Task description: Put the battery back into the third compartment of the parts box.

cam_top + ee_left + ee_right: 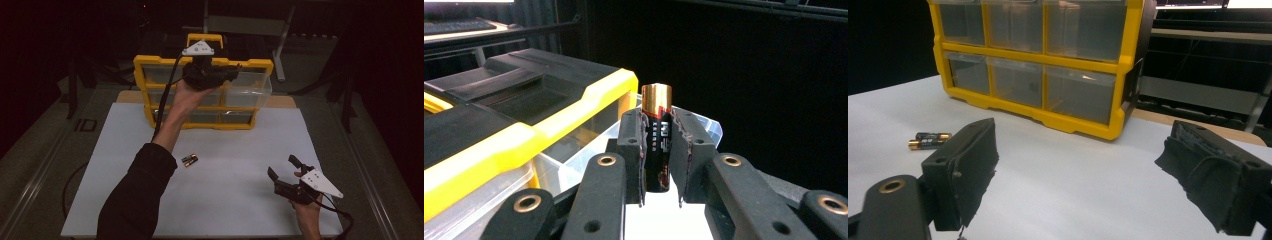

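Left gripper (657,150) clamped on upright black-and-gold cylindrical battery (657,140) above pulled-out clear drawer (248,89) of yellow plastic drawer cabinet (202,62), right gripper (1088,175) spread wide, empty, low over white worktop (225,150)

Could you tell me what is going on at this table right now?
A person is sorting batteries into a yellow drawer cabinet using a gripper in each hand. The left gripper is shut on one battery, held upright and raised beside the top of the cabinet, above a clear drawer that is pulled out. The right gripper rests open near the table's front right corner, holding nothing. Two more batteries lie side by side on the white tabletop.
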`<action>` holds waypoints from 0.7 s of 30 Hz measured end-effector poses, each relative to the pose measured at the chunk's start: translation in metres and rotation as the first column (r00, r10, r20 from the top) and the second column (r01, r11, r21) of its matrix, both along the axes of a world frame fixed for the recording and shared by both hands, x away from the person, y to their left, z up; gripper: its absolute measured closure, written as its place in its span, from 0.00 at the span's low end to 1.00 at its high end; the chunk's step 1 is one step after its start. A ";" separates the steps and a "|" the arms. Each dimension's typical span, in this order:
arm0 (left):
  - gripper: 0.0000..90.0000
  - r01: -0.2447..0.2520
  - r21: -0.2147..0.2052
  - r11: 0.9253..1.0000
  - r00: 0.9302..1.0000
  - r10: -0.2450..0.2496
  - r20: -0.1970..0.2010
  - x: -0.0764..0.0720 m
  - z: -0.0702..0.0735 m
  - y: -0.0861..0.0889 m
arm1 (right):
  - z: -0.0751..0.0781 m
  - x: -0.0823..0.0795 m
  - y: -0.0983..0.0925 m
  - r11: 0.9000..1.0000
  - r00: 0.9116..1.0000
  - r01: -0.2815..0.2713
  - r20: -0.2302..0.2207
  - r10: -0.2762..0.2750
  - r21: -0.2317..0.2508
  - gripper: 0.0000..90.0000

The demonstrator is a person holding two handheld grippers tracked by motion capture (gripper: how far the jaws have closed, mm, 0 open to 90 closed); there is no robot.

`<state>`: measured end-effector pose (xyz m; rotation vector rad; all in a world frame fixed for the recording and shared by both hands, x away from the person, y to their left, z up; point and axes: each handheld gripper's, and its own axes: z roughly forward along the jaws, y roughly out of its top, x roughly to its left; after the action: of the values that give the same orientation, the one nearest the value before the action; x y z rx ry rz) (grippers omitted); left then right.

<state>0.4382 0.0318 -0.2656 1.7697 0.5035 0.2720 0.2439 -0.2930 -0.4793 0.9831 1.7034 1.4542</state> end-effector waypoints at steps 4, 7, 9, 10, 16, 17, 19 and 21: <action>0.85 0.002 0.013 1.000 1.000 -0.002 0.001 0.000 -0.001 -0.004 | 0.000 0.000 0.000 1.000 1.000 0.000 0.000 0.000 -0.001 0.15; 0.84 -0.007 0.033 0.999 1.000 0.007 0.000 0.001 -0.003 -0.005 | 0.000 0.000 0.000 1.000 1.000 -0.001 0.001 0.001 0.000 0.15; 0.68 -0.035 0.033 0.999 0.999 0.035 0.001 0.002 -0.004 -0.005 | 0.000 0.000 0.000 1.000 1.000 0.000 0.001 0.000 -0.001 0.15; 0.68 -0.048 0.031 0.998 0.999 0.048 -0.007 0.003 -0.004 -0.005 | 0.000 0.000 0.000 1.000 1.000 0.000 0.001 0.000 -0.001 0.15; 0.21 -0.098 0.065 0.993 0.994 0.100 -0.039 0.004 -0.003 0.005 | 0.000 0.000 0.000 1.000 1.000 0.000 0.001 0.000 -0.001 0.15; 0.17 -0.105 0.079 0.991 0.993 0.108 -0.040 0.003 -0.003 0.006 | 0.000 0.000 0.000 1.000 1.000 0.001 0.003 -0.001 0.000 0.15; 0.16 -0.101 0.101 0.990 0.993 0.106 -0.044 0.003 -0.003 0.009 | 0.000 0.000 0.000 1.000 1.000 0.001 0.002 -0.001 0.000 0.15; 0.13 -0.099 0.127 0.987 0.993 0.105 -0.048 0.002 -0.003 0.013 | 0.000 0.000 0.000 1.000 1.000 0.000 0.001 0.000 0.000 0.15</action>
<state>0.4402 0.0445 -0.2690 1.8790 0.6295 0.3333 0.2436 -0.2931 -0.4793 0.9824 1.7028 1.4538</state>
